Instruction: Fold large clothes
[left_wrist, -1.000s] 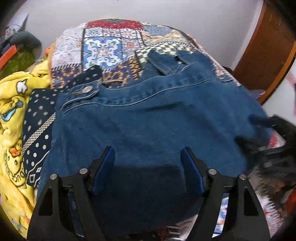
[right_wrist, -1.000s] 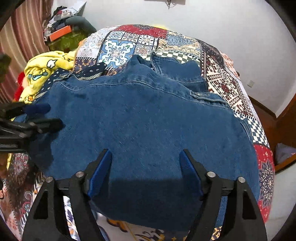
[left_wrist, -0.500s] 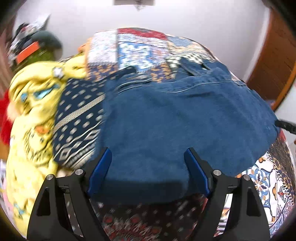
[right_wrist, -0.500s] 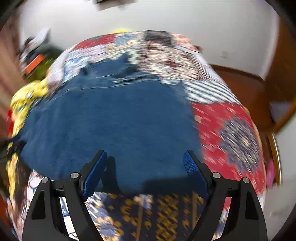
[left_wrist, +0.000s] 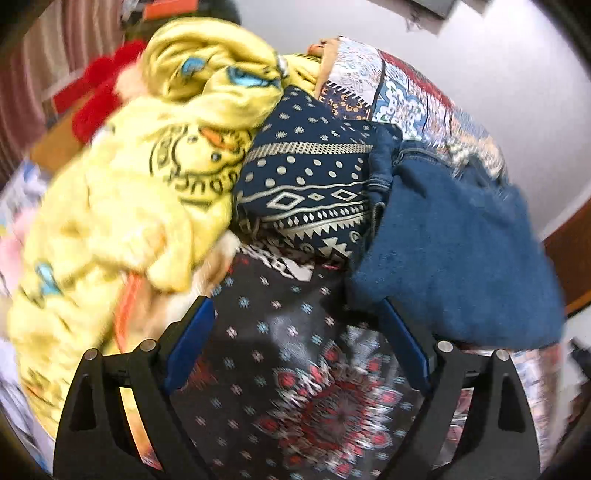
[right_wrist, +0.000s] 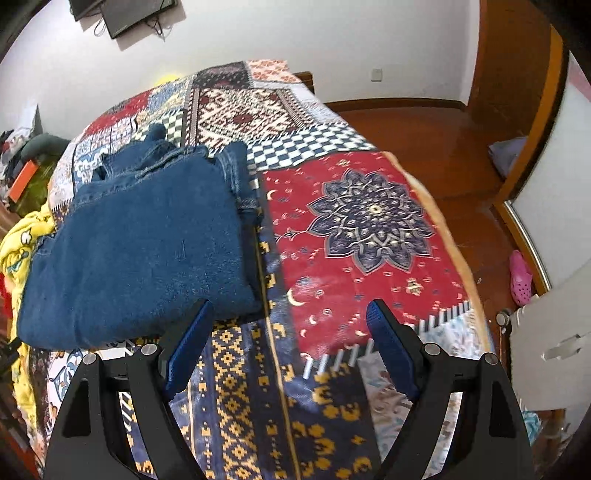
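A folded blue denim garment (right_wrist: 140, 243) lies on the patchwork bedspread (right_wrist: 369, 236), left of centre in the right wrist view. It also shows at the right of the left wrist view (left_wrist: 461, 251). My left gripper (left_wrist: 295, 332) is open and empty, over the bedspread, left of the denim. My right gripper (right_wrist: 288, 328) is open and empty, its left finger close to the denim's near right corner. A navy patterned garment (left_wrist: 306, 192) and a yellow cartoon-print garment (left_wrist: 147, 184) lie piled left of the denim.
The bed's right edge drops to a wooden floor (right_wrist: 436, 129) with a pink shoe (right_wrist: 521, 277). A white cabinet (right_wrist: 554, 221) stands at the right. Clutter and a red item (left_wrist: 99, 99) lie beyond the yellow garment.
Both grippers pulled back off the denim and swung apart: the left view turned left toward the clothes pile, the right view turned right toward the bed's edge. The denim stays folded.
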